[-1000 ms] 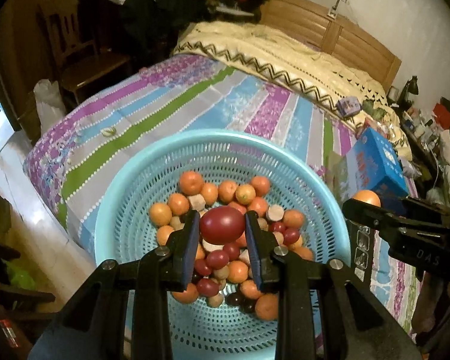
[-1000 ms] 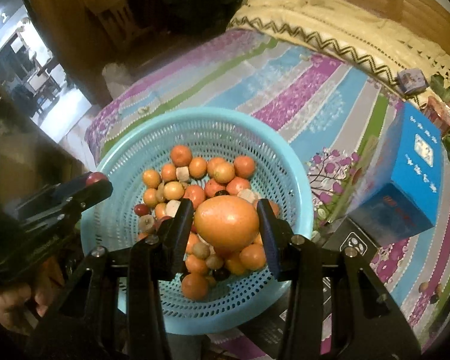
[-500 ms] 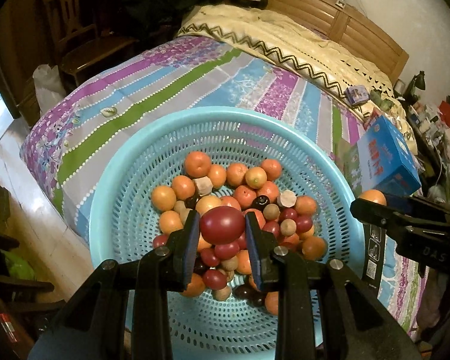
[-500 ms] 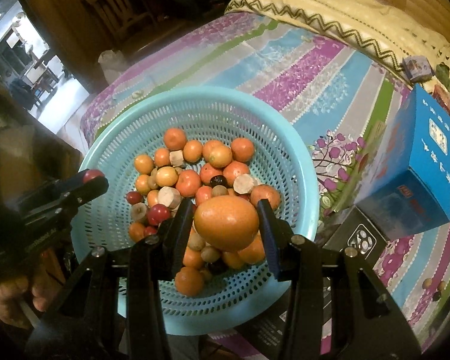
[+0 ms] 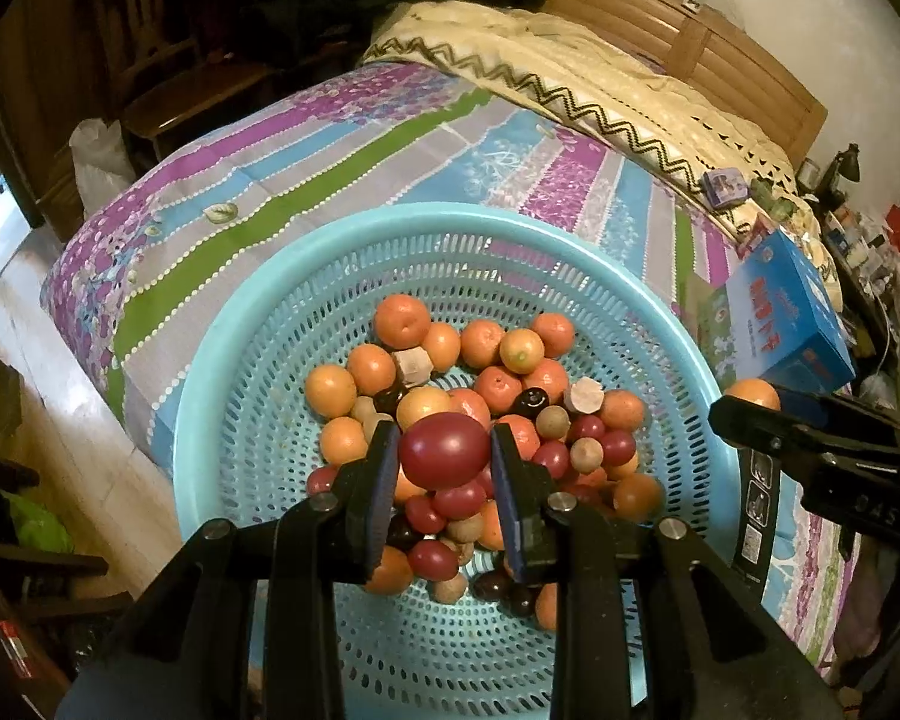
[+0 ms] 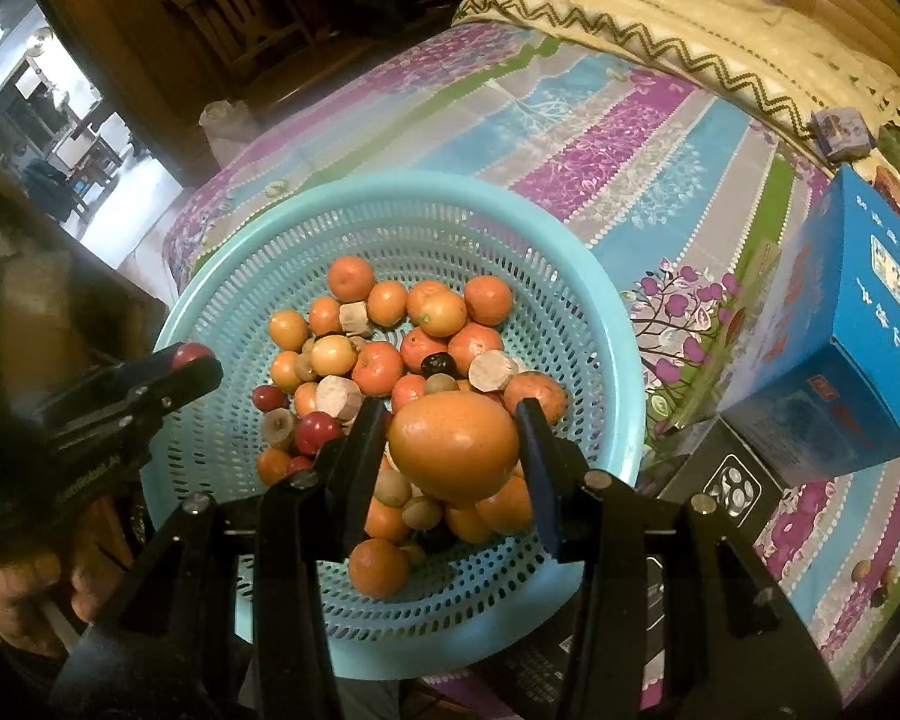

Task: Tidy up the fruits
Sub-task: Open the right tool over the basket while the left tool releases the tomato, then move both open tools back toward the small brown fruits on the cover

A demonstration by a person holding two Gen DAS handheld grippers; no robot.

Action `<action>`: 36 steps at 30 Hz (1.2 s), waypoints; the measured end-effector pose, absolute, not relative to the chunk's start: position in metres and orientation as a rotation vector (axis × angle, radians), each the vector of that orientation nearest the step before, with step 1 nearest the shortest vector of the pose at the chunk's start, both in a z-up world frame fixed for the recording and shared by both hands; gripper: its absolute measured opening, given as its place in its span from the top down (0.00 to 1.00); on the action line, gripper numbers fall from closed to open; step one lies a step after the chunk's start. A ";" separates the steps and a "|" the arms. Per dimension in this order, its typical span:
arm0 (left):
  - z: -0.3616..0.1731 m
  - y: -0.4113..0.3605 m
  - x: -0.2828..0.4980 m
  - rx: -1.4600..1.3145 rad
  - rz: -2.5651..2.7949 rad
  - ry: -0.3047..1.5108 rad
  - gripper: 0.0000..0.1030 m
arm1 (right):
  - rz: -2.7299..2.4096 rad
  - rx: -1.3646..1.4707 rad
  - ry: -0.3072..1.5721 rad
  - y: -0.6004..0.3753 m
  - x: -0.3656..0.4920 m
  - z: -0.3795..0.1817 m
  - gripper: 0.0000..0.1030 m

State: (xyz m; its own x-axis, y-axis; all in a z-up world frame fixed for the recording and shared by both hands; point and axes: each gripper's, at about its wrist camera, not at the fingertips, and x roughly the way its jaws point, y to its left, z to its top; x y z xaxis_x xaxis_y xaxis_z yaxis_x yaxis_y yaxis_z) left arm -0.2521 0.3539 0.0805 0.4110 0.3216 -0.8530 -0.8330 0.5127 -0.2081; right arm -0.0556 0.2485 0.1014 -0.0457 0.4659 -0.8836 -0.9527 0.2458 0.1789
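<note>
Left gripper [image 5: 444, 459] clamped on red fruit [image 5: 444, 449]; right gripper [image 6: 455, 450] clamped on orange fruit [image 6: 453, 445]. Both held above blue basket [image 5: 228, 372], pile at 12 o'clock, probably for sorting by kind.

The basket [image 5: 222, 360] looks like smooth turquoise plastic, pierced all over with slots, its rim faintly shiny. In it, the oranges [image 5: 402, 321] have dimpled, slightly glossy skin; the red fruit [image 5: 444, 450] above them is smooth and glossy. The large orange fruit [image 6: 453, 450] has a waxy sheen. Under the basket, the sheet [image 5: 270, 180] is matt printed cloth. Right of the basket, the box [image 6: 858, 348] is glossy blue card. Beyond it, the headboard [image 5: 720, 48] is varnished wood.
</note>
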 end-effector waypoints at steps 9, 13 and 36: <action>0.077 0.356 -0.253 -0.726 0.825 0.845 0.31 | 1.276 -0.547 1.054 0.243 -0.045 0.102 0.33; 0.077 0.353 -0.249 -0.720 0.816 0.850 0.31 | 1.282 -0.535 1.056 0.240 -0.041 0.104 0.33; 0.094 0.334 -0.244 -0.686 0.815 0.749 0.23 | 1.050 -0.462 0.580 0.166 -0.051 0.152 0.09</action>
State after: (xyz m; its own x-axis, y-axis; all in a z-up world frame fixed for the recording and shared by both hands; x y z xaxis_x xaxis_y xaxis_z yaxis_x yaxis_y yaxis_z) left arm -0.2441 0.3335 0.0937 0.4691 0.3807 -0.7968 -0.8258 0.5088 -0.2431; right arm -0.0513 0.1661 0.1524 0.3747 0.6673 -0.6437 -0.9001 0.4282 -0.0800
